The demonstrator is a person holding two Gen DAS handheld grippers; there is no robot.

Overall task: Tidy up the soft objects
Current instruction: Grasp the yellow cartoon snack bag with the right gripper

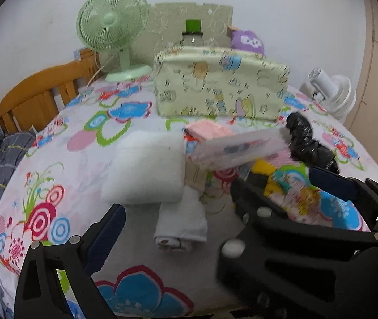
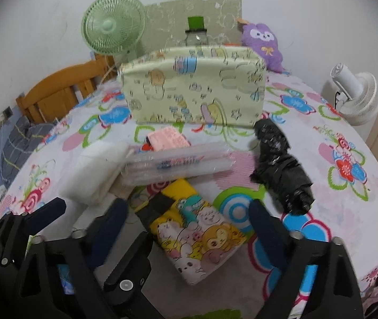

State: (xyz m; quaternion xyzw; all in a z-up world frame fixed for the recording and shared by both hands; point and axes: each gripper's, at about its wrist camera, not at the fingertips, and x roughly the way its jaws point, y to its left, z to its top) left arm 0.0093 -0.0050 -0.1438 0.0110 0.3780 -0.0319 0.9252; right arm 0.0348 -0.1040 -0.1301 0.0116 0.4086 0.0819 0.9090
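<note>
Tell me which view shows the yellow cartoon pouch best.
The right wrist view: the yellow cartoon pouch lies whole and unobstructed between the right tool's fingers. In the left wrist view, the pouch is blurred and partly hidden behind that tool.

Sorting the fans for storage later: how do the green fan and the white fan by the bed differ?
The green fan stands upright on the bed's far corner by the headboard, its grille facing the cameras; the white fan stands off the bed's right side, showing its back and motor. The green fan has a slim stem and a round base; the white fan looks squat, its base hidden. Both are small round fans near the wall.
</note>
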